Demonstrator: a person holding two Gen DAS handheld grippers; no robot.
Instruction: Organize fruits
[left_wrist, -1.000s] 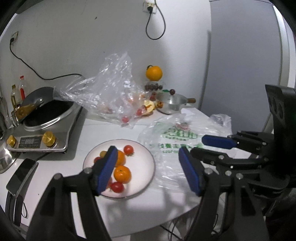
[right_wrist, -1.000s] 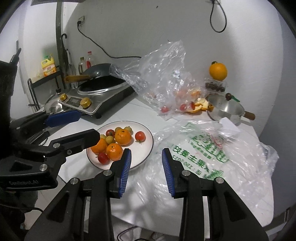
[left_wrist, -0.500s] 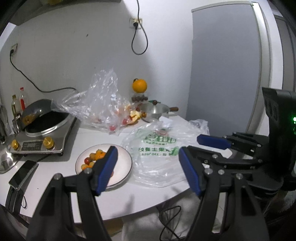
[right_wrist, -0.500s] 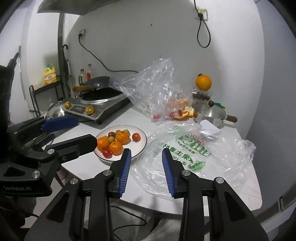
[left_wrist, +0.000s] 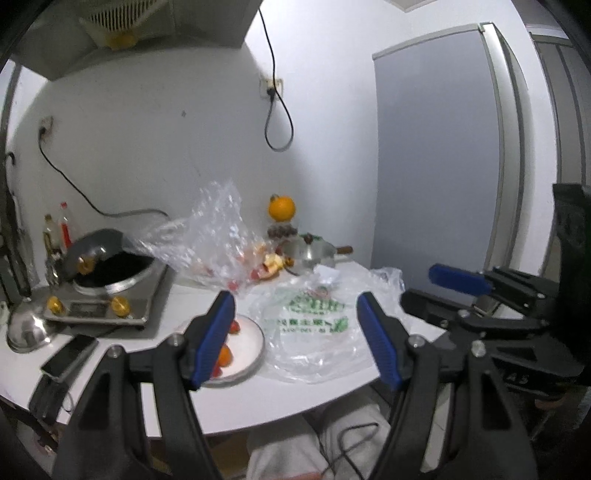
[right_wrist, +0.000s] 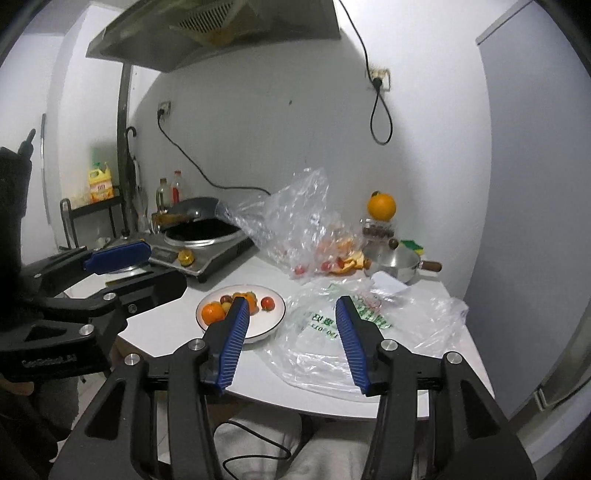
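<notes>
- Fruits (right_wrist: 236, 306) are sitting piled on the white plate (right_wrist: 271, 326) on the tabletop (right_wrist: 159, 332), tangerines and small tomatoes together, beside the printed plastic bag (right_wrist: 369, 332).
- Left gripper (left_wrist: 295, 339) is hanging spread wide and empty, touching nothing, well back from the plate.
- Right gripper (right_wrist: 291, 339) is likewise released, gripping nothing, hovering off the tabletop edge.
- Judging by this, the plating step looks done or paused; any next pick is calling for a reach back in toward the plate or the clear bag (right_wrist: 291, 229).

Left claw (left_wrist: 295, 339) and right claw (right_wrist: 291, 341) gape, empty.
</notes>
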